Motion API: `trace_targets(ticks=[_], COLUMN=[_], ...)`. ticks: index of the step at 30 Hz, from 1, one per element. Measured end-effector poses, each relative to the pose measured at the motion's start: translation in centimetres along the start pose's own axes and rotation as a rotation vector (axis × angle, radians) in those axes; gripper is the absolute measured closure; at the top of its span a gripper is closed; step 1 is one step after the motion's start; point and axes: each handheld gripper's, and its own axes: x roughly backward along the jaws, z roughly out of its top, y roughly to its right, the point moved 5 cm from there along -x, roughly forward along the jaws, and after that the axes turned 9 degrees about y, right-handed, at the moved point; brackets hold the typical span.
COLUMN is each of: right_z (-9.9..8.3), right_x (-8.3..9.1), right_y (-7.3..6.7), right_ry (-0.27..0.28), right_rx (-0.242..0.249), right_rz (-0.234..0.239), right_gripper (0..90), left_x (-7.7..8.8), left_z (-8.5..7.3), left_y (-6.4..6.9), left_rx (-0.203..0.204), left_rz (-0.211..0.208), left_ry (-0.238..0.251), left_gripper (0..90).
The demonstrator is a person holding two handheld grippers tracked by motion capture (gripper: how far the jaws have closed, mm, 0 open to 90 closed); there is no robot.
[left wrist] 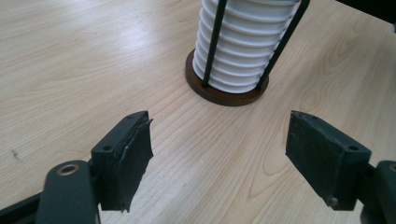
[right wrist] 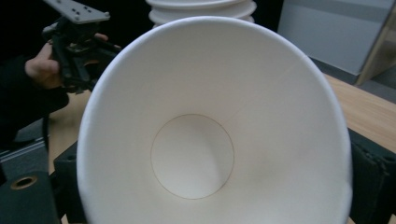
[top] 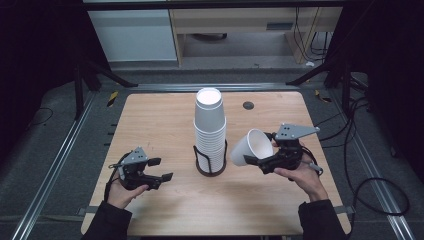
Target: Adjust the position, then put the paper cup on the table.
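Wood table (top: 150, 125), dark room around it. Cup stack (top: 210, 131) sits mid-table in a wire holder (top: 210, 165), which keeps it upright. Right gripper (top: 254, 161) clamps one loose cup (top: 250, 146) right of the stack, tilted with mouth toward its camera, probably to go on top. Left gripper (top: 161, 169) idles near-left, jaws apart, empty.
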Motion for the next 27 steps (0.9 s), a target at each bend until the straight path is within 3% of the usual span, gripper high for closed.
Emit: trace_targets(ticks=[14,23,27], right_z=[-0.2,-0.8,-1.1], right_x=[1.1,1.6,1.7], right_y=[4.2,7.8,9.3], right_ry=[0.006,-0.024,-0.044], right_rx=[-0.035,-0.049,-0.067], right_rz=[-0.225,-0.405,-0.460], right_gripper=[8.8,8.9,8.9], left_x=[0.1,0.0,-0.1], left_z=[-0.5,-0.8,-0.9], left_y=[-1.1,-1.7,-2.0], left_rx=[0.021,0.031,0.040], left_rz=[0.048,0.097,0.105], left_ry=[-0.017,-0.039,-0.042], left_gripper=[22.0,22.1,22.2])
